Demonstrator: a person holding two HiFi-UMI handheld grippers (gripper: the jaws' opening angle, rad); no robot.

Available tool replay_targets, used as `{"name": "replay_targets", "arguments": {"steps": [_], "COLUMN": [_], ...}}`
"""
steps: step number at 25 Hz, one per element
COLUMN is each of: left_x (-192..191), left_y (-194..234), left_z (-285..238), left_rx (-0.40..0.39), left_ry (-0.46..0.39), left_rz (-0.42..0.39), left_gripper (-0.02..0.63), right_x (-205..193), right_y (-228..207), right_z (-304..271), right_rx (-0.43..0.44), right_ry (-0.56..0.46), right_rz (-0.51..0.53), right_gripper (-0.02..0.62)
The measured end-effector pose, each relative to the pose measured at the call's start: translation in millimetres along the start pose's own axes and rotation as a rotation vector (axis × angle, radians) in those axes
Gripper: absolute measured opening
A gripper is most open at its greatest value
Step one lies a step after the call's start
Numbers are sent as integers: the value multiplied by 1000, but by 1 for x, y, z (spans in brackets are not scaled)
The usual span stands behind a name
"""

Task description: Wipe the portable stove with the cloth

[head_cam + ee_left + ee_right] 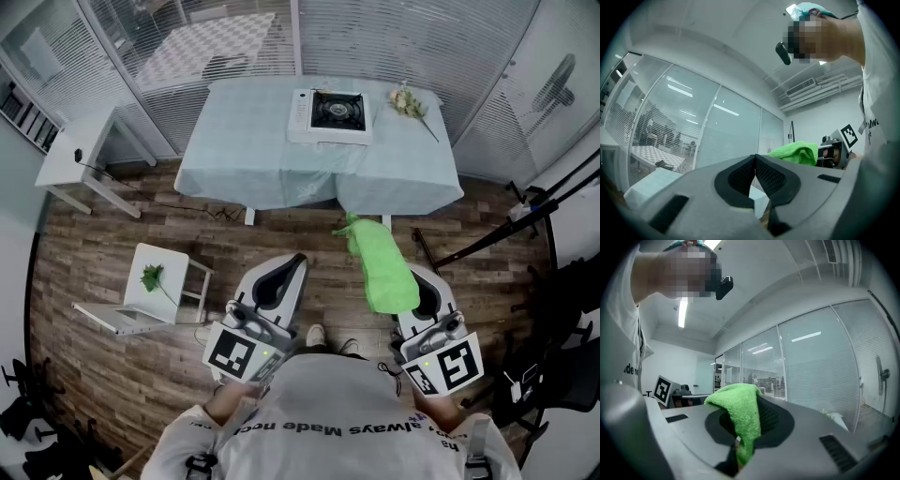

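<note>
Low in frame, the right gripper (424,289) clamps the green cloth (382,267) and the left gripper (292,262) is closed on nothing, so reaching the portable stove (330,114) at top centre needs a firm pinch.

A brown wood-plank floor (103,319) covers the near ground. At the far side, a table under a pale blue cover (253,159) stands before glass partitions with blinds (422,37). A white side table (80,155) sits at the left, a fan (561,75) at the far right. A strip light (682,311) glows on the white ceiling.
</note>
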State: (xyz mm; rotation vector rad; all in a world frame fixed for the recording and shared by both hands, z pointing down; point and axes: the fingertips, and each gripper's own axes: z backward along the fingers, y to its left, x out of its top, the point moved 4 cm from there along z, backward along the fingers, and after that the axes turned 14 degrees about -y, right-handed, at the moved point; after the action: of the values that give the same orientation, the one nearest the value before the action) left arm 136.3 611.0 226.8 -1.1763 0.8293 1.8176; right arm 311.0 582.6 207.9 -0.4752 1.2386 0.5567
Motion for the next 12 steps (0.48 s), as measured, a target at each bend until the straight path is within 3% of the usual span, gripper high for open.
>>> {"name": "replay_targets", "arguments": {"steps": [12], "left_x": [-6], "left_y": [27], "left_z": [-7], "left_rx": [-18], "left_ry": [-16], "left_rz": [12], "left_gripper": [12], "right_x": [-17], "right_y": [-1], "right_z": [-24], "right_rx": [-30], "right_ry": [8], "right_rz": [-2], "right_gripper": [26]}}
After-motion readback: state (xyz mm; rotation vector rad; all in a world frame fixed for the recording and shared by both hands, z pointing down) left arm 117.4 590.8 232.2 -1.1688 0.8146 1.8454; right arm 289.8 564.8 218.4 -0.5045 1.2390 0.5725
